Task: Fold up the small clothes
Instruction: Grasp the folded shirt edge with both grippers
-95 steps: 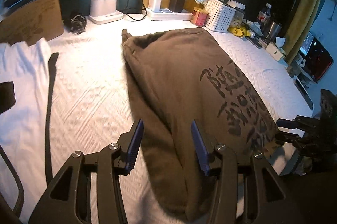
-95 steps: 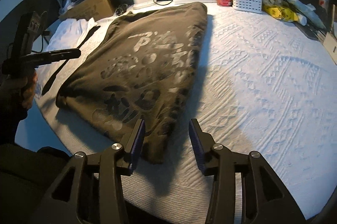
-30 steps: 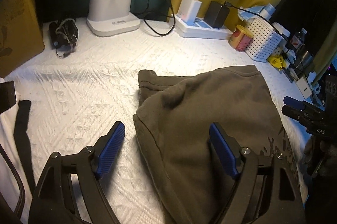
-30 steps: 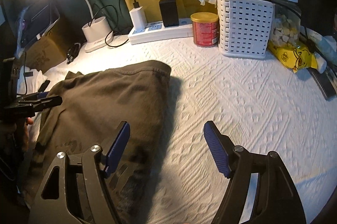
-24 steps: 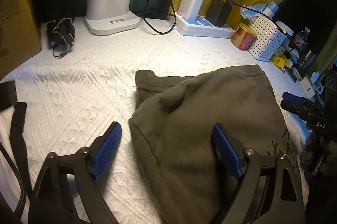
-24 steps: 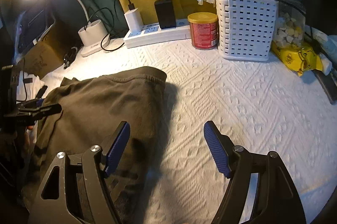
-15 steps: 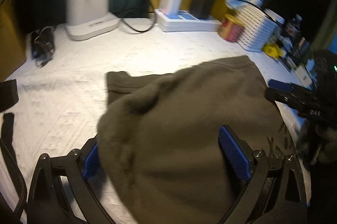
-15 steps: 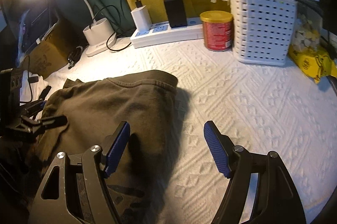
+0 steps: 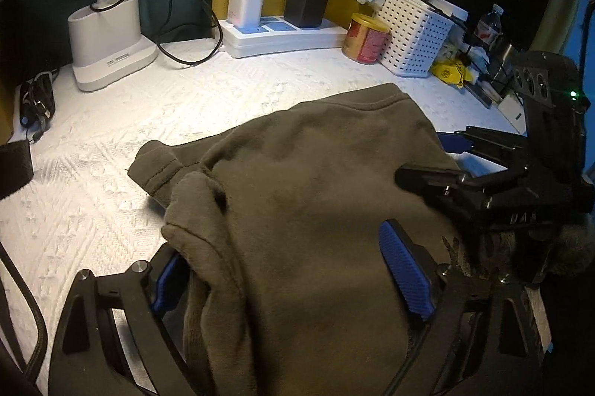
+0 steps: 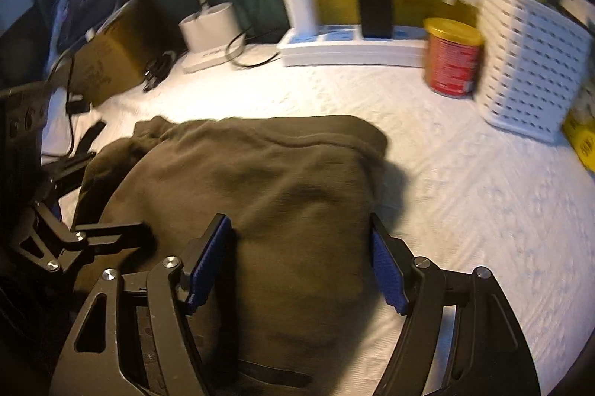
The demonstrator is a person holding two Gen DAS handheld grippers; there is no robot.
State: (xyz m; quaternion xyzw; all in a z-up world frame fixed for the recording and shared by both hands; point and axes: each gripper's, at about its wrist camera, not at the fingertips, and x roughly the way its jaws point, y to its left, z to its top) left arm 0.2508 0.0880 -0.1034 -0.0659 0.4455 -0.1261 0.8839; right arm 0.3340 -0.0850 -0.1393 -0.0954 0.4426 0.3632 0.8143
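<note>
White textured cloth covers the table (image 9: 111, 121), lit warmly by a lamp against yellow and teal curtains. On it, toward our near edge, lies the olive-brown garment (image 9: 305, 195), its far hem bunched and lifted where we reach over it. Our left gripper (image 9: 290, 280) has its fingers spread wide, straddling the left corner of the fabric, which mounds up between the blue pads; our right gripper (image 10: 297, 266) is likewise spread, with the right corner of the cloth humped between its fingers. Neither has pinched anything that we can see. Each tool shows at the edge of the other's view, so we stand close together across the garment. Behind it sit the white lamp base (image 9: 108, 42), a power strip (image 9: 286, 37) with two chargers, a red can (image 9: 364, 39) and a white perforated basket (image 9: 412, 37). We judge the risk to lie in the coming pinch: the fabric is thick and doubled, so closing could catch only the top layer and leave the lower one behind, skewing the fold. Uneven pulls from the two sides could twist the hem, and the rumpled cuff (image 9: 156, 165) at left may fold under crookedly.
</note>
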